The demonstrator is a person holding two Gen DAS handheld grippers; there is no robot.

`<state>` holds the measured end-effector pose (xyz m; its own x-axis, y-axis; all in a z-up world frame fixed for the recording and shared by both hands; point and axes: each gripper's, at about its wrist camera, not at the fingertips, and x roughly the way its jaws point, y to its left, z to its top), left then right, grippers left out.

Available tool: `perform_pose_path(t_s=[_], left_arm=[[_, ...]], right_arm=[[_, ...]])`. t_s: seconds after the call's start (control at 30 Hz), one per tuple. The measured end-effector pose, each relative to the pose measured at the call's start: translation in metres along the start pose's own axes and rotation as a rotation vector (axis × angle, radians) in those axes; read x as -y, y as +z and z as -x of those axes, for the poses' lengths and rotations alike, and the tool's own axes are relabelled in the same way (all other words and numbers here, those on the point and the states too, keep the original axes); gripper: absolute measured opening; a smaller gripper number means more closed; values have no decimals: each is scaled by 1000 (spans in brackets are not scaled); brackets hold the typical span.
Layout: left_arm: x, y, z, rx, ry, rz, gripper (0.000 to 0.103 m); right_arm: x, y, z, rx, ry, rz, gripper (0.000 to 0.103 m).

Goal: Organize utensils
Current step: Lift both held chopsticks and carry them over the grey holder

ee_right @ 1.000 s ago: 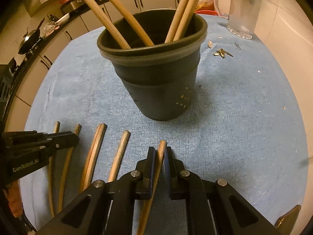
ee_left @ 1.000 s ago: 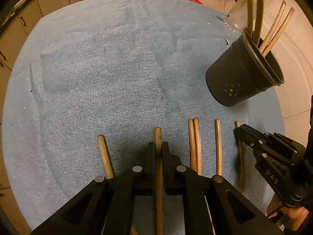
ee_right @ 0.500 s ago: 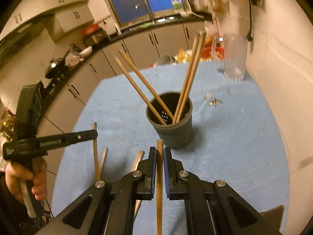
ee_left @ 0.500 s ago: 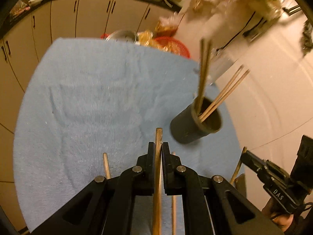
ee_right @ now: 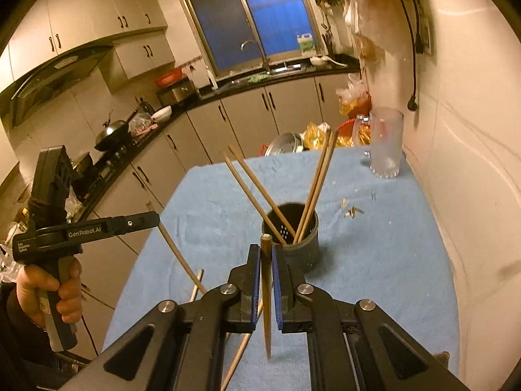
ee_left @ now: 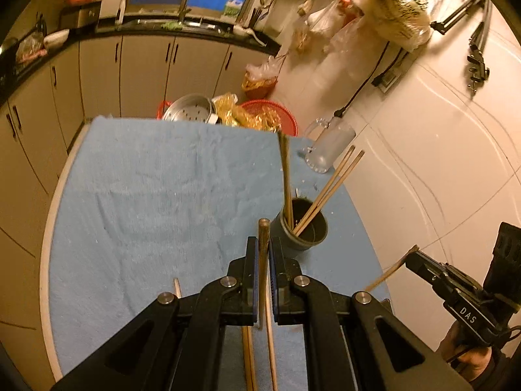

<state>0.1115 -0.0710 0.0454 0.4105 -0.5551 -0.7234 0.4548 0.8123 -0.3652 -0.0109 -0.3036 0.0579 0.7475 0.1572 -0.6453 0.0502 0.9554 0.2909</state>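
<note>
Both jaws are clamped, the left gripper [ee_left: 263,254] and the right gripper [ee_right: 266,257] each pinching one chopstick [ee_left: 263,260] clear of the table [ee_left: 146,195]. Tip each into the dark cup [ee_right: 293,241] near the right edge, probably singly.

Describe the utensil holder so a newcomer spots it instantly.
Start at the blue towel covering the table. Near its wall side, in front of the clear glass mug, stands the dark round cup. It alone holds upright chopsticks; the others lie flat or are held.
</note>
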Motion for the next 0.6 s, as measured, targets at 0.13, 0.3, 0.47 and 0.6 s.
perform_pose_path(t_s=[0.13, 0.3, 0.47, 0.6], left_arm=[[10, 7, 12, 41, 17, -37, 6], [21, 15, 25, 80, 19, -70, 6], [29, 21, 33, 98, 22, -94, 6], [35, 26, 39, 113, 6, -100, 6]], right_arm=[[-3, 10, 5, 31, 3, 9, 8], [-8, 22, 14, 72, 10, 16, 8], [-12, 33, 25, 107, 11, 27, 8], [-14, 39, 34, 124, 9, 26, 8]])
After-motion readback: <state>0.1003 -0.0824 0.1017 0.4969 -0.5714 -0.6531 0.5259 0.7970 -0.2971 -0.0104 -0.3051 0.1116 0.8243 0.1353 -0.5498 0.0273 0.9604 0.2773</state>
